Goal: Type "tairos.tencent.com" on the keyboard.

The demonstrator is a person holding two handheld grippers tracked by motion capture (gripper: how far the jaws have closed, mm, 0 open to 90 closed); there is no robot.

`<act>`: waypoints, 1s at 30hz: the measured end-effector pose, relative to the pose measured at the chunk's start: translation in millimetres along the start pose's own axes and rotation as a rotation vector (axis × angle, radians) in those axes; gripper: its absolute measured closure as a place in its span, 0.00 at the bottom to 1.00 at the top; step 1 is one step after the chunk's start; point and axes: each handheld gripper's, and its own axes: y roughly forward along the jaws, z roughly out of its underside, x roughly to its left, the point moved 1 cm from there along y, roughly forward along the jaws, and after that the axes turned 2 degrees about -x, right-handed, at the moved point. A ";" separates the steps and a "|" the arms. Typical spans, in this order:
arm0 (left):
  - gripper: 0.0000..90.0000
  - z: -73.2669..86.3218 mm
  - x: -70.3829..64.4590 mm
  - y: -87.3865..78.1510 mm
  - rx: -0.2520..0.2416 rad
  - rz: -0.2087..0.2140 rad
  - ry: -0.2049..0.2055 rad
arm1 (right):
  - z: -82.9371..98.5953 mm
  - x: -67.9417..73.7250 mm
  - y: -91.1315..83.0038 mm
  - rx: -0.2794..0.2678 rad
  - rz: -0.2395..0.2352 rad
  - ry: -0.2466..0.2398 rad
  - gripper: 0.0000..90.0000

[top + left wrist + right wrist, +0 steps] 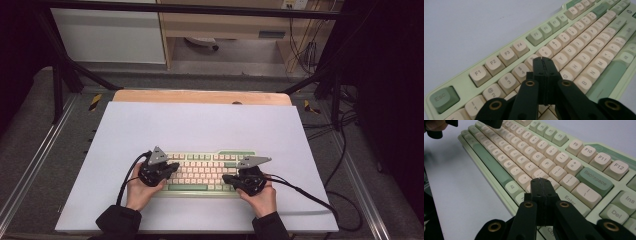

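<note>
A pale green keyboard (pixel 202 172) with cream and green keys lies on the white sheet (pixel 200 130), near the front. My left gripper (pixel 173 168) hovers over its left half with the jaws pressed together and nothing between them. In the left gripper view the gripper (pixel 543 60) has its tips just above the keyboard (pixel 574 42), near the 5 key. My right gripper (pixel 227 178) is over the right half, also shut and empty. In the right gripper view the gripper (pixel 540 181) points at the keyboard (pixel 529 152), left of the Enter key (pixel 571 198).
The sheet covers a wooden table (pixel 200 96) inside a black metal frame (pixel 60 70). Cables (pixel 310 197) trail from the right gripper across the sheet and off the right edge. A white cabinet (pixel 110 35) stands behind the table. The other gripper (pixel 491 123) shows at the top left of the right gripper view.
</note>
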 end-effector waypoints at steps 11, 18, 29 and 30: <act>1.00 2.5 -0.3 7.5 0.014 -0.005 0.009 | 2.9 -2.1 0.0 -0.004 -0.006 0.005 1.00; 1.00 3.8 -0.2 8.7 0.010 -0.003 0.011 | 4.2 -2.1 0.3 0.000 -0.010 0.011 1.00; 1.00 4.4 -0.7 5.6 0.005 0.001 0.014 | 4.6 -3.3 -2.3 -0.006 -0.009 0.017 1.00; 1.00 4.2 -0.9 4.1 0.002 0.001 0.015 | 4.6 -3.7 -2.4 -0.008 -0.010 0.015 1.00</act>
